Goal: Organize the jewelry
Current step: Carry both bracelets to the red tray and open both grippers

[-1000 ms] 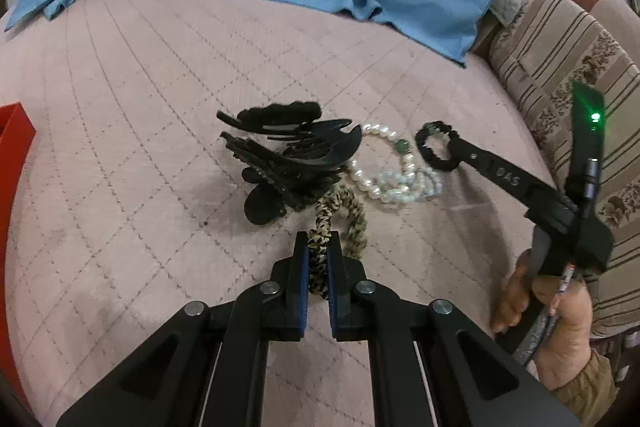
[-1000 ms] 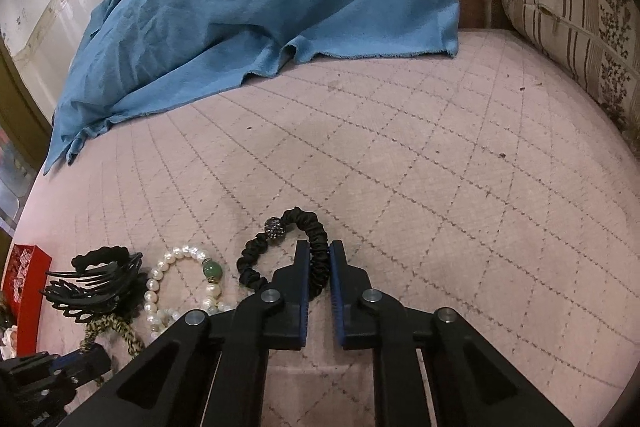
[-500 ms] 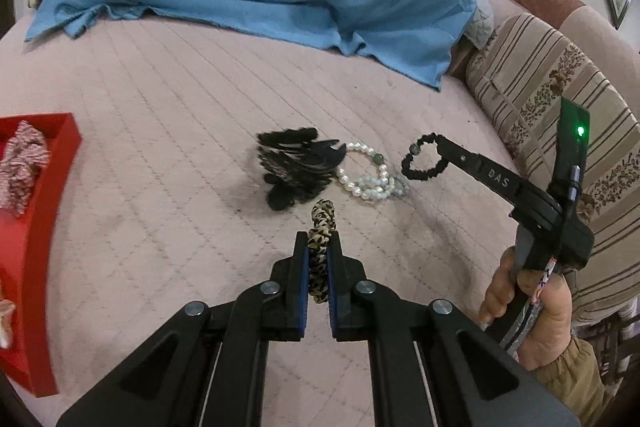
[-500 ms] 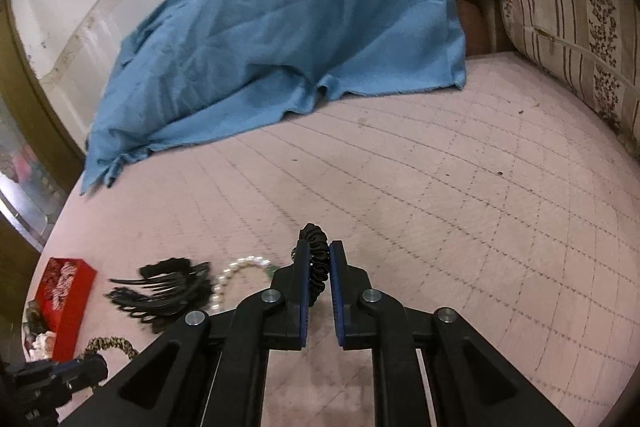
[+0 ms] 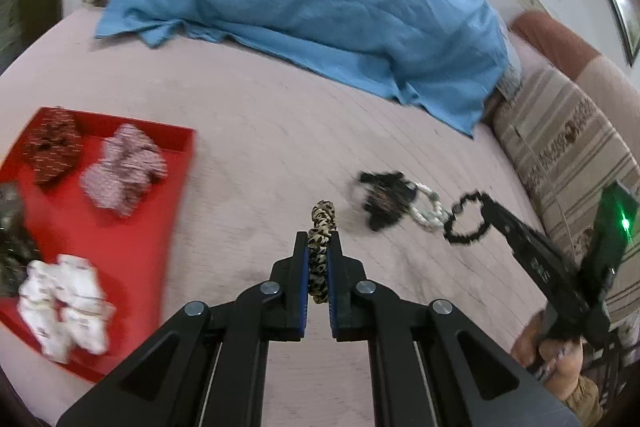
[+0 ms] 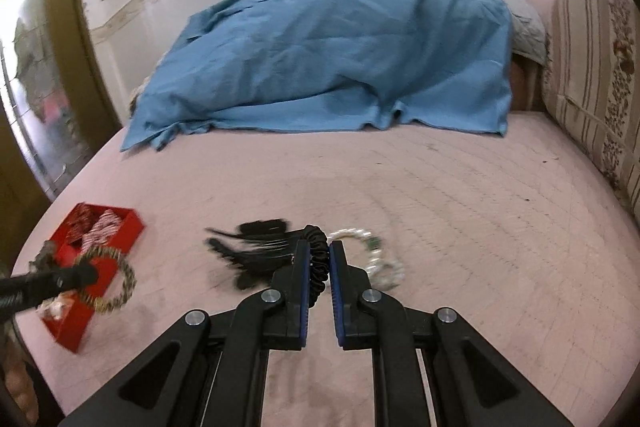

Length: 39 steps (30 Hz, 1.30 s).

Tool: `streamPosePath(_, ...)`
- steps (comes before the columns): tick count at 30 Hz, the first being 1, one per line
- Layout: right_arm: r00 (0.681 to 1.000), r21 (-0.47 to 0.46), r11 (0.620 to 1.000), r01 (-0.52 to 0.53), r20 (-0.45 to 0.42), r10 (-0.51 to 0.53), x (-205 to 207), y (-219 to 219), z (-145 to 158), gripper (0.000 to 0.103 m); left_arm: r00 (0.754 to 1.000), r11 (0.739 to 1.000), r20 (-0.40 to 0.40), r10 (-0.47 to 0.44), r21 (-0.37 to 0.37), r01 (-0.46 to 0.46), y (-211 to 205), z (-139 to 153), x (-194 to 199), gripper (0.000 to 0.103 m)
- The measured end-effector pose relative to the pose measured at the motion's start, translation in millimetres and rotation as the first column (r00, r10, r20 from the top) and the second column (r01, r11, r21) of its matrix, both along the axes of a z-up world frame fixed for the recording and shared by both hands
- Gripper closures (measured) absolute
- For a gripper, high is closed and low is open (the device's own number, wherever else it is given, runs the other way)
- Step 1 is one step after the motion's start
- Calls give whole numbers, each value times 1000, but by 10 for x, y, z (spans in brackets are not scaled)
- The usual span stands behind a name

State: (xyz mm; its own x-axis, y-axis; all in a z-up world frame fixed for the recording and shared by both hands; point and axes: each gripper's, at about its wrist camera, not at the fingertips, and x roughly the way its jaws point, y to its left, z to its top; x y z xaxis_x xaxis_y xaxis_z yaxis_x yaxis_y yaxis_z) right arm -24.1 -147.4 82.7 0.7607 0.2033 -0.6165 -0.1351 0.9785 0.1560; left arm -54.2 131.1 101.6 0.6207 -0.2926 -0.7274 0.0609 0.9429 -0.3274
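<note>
My left gripper (image 5: 318,241) is shut on a leopard-print scrunchie (image 5: 321,227), held above the pink bed cover. In the right wrist view that scrunchie (image 6: 107,281) hangs as a ring in front of the red tray (image 6: 74,323). My right gripper (image 6: 318,251) is shut on a black scrunchie (image 6: 317,259), which also shows in the left wrist view as a black scrunchie (image 5: 466,217) at the tip of the other tool. Black hair claws (image 5: 382,199) and pearl bracelets (image 5: 428,213) lie on the bed. The red tray (image 5: 120,247) holds several scrunchies.
A blue cloth (image 6: 340,55) covers a heap at the back of the bed. Striped cushions (image 5: 560,155) line the right side. A hand (image 5: 560,359) grips the right tool. A mirror (image 6: 36,87) stands at the left.
Both grippers lifted their scrunchies off the bed and swung left. The red tray came into fuller view, and the claws and pearls fell behind to the right.
</note>
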Motion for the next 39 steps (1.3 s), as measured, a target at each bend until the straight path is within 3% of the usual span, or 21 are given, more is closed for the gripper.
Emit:
streamPosePath(12,983,31,983,-183,-29,184,-29,1101,273,93,983,982,18,183,-61,-181,1250,48,-97,96)
streamPosePath(20,948,70,951,-301,-83,307,86,1951,284,93,959,947,-46,281,-148,-285,1868,-177,-90,96)
streamPosePath(28,904,14,916,-400,-160,397,226,2757,89,92,951,940,-123,285,-160,-302,2040,-401,-7,96)
streamPosePath(32,893,-25,910,-415,-205,402,319,2991,-85,92,946,941,-128,297,-129,-313,2080,-434,-2,96)
streamPosePath(39,882,-98,897,-431,-257,396,424,3210,-327,92,946,936,-125,299,-153,-316,2160,-425,-18,95)
